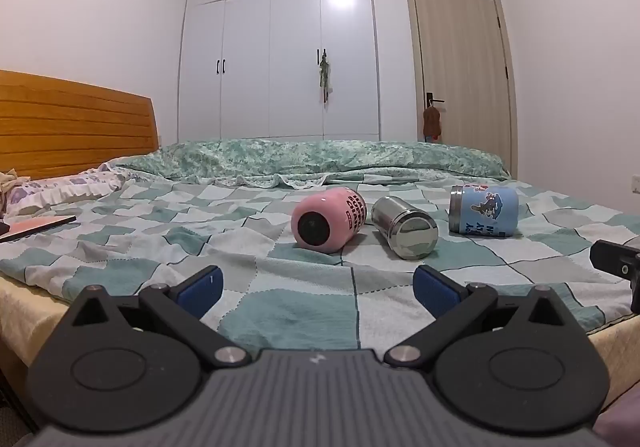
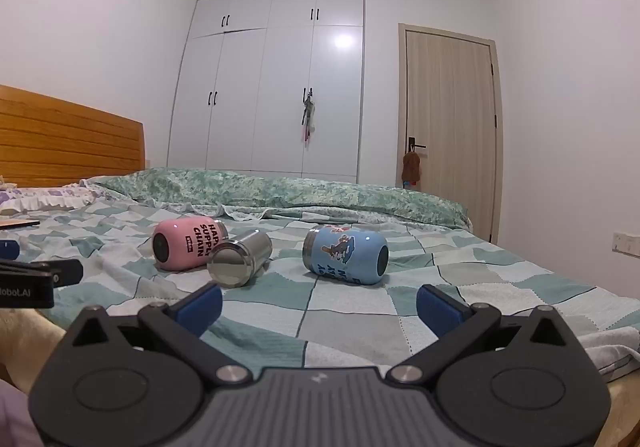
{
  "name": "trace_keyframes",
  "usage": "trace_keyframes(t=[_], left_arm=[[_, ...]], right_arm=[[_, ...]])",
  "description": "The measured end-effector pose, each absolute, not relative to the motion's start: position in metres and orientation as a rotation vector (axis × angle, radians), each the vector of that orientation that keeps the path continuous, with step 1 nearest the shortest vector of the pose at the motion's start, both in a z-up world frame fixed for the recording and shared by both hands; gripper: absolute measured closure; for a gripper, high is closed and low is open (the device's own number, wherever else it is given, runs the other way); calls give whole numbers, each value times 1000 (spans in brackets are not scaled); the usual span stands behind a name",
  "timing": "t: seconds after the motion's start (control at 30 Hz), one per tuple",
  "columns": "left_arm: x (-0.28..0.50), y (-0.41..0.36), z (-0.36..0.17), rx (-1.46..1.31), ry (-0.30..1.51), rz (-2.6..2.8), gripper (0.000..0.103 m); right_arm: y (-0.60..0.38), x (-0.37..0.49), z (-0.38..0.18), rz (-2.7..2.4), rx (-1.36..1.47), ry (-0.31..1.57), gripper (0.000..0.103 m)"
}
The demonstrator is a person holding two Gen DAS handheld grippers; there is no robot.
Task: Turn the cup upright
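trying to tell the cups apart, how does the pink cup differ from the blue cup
The pink cup has dark block lettering on its side; the blue cup carries a cartoon picture with pale lettering. The pink cup lies leftmost, close beside the steel cup; the blue cup lies apart on the right. Both lie on their sides on the checked bedspread, neither held.

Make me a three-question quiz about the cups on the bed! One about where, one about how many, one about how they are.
1. Which cup lies between the other two?
A pink B steel C blue

2. How many cups are on the bed?
A two B three C five

3. How are the cups?
A upright B stacked C on their sides

Answers:
1 B: the steel cup lies between the pink cup and the blue cup.
2 B: three show on the bed.
3 C: all lie tipped over.
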State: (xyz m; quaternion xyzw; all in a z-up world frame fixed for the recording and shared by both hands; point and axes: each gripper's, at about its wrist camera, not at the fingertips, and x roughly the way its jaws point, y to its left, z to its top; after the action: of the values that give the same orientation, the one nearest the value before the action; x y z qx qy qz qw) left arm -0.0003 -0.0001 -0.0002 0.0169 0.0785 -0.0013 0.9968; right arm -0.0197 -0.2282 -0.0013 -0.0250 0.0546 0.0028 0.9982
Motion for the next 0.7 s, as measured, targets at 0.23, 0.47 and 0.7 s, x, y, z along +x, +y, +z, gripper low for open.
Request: trace_keyframes(t=[0.23,0.47,0.7], left_arm=[[0,0,0,37,160,-6,0],[0,-3,5,38,157,-7,0],[0,-2,4,39,156,-8,0]], right_arm=[[-228,-20,-1,5,-49,105,0],[-228,-21,-1,6,-46,105,0],[-228,-21,-1,6,-47,104,0]])
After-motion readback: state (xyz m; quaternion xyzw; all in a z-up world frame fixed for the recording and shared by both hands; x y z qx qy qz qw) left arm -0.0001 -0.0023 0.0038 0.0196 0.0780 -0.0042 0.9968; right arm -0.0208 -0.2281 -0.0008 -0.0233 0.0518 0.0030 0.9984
